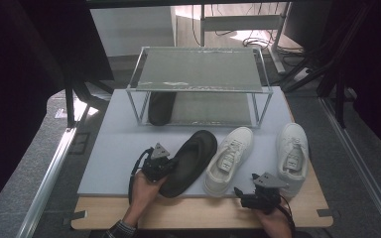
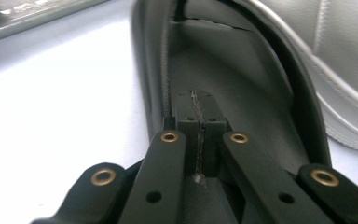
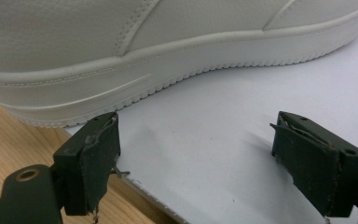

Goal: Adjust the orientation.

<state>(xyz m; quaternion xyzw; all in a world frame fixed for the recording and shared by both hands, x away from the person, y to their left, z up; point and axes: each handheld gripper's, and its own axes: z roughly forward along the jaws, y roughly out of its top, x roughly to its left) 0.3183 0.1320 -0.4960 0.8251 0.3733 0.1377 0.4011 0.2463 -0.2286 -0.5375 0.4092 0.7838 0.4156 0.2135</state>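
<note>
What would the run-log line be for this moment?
left claw: shut on black slipper | right claw: open, beside white sneaker | rack: one black slipper underneath

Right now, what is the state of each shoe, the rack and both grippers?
Black slipper: flat on the mat, its edge held.
Second black slipper: on the rack's lower shelf.
Two white sneakers: upright on the mat, free.
Rack: top shelf bare.
Left gripper: shut on the slipper.
Right gripper: open, holding nothing.
</note>
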